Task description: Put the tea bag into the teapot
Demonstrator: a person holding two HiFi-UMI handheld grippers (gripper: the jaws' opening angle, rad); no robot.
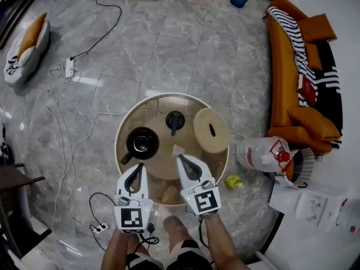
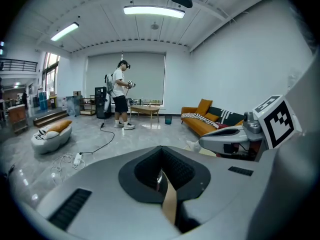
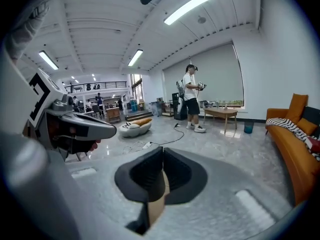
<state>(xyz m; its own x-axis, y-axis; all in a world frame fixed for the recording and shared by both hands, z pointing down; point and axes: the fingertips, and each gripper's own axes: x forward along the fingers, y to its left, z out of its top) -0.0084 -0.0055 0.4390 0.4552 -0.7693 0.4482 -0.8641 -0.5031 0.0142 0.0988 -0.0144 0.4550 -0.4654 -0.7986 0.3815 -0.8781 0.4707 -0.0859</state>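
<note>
1. R gripper (image 3: 162,151): fingers (image 3: 142,176) pressed together, tips meeting.
2. L gripper (image 3: 75,126) at left edge, w/ marker cube on top.
3. Bkgd: person (image 3: 191,96) standing nr low table (image 3: 222,115); orange sofa (image 3: 295,154) at right; cable (image 3: 167,139) on grey floor (image 3: 240,149).

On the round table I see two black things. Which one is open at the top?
The teapot, the larger one at the left: its mouth is open. The smaller one is a lid with a knob.
</note>
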